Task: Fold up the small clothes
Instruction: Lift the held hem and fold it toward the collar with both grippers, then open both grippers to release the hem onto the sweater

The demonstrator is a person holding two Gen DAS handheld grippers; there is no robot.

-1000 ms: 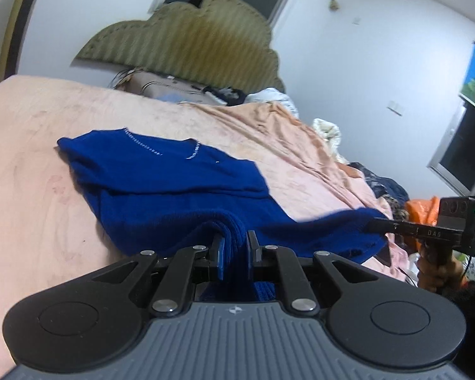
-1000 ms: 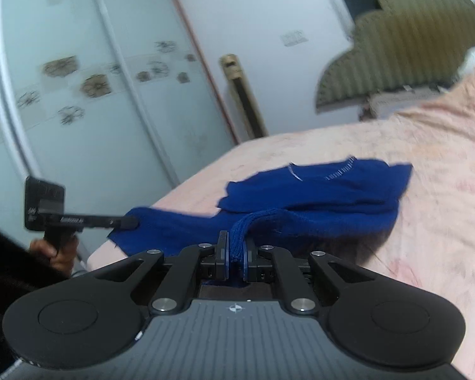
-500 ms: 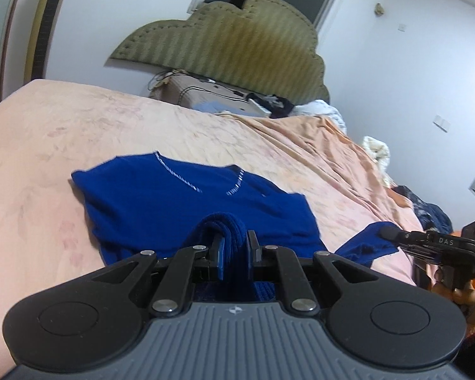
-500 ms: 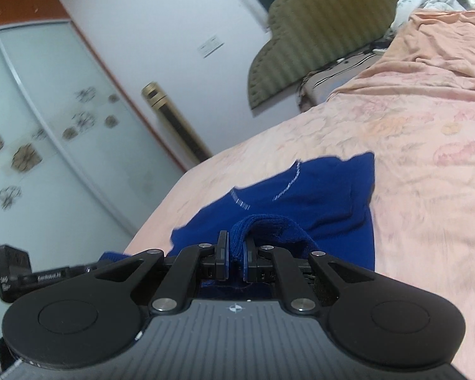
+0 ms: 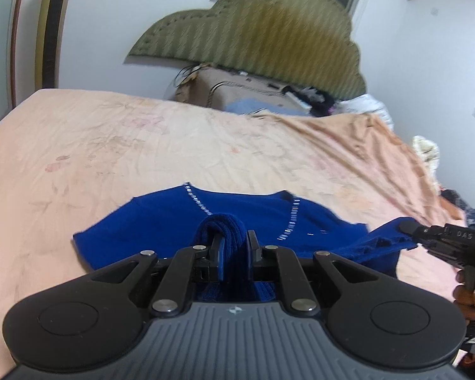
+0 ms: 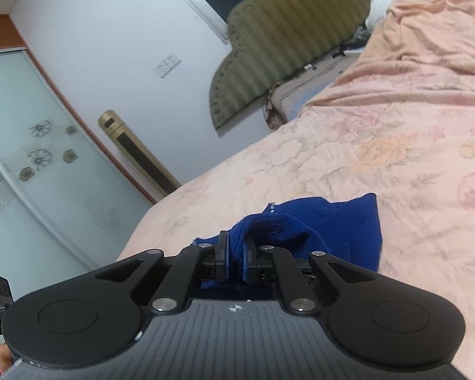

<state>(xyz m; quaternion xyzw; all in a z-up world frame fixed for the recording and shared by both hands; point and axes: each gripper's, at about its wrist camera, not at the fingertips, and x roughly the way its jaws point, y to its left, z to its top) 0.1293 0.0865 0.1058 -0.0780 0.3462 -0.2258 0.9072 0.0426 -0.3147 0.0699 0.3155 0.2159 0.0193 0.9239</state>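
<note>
A deep blue knitted top (image 5: 161,221) with a line of small silver studs at its neckline lies on the near part of the bed's peach floral sheet (image 5: 174,145), partly doubled over itself. The left gripper (image 5: 232,247) has its jaws nearly shut on a bunched fold of the blue knit, and the right gripper (image 6: 236,255) pinches another fold the same way, its tip reaching into the left view from the right edge. Farther off stand an olive scalloped padded headboard (image 5: 269,31), a tall gold column unit (image 5: 49,31) on the left, and white walls.
</note>
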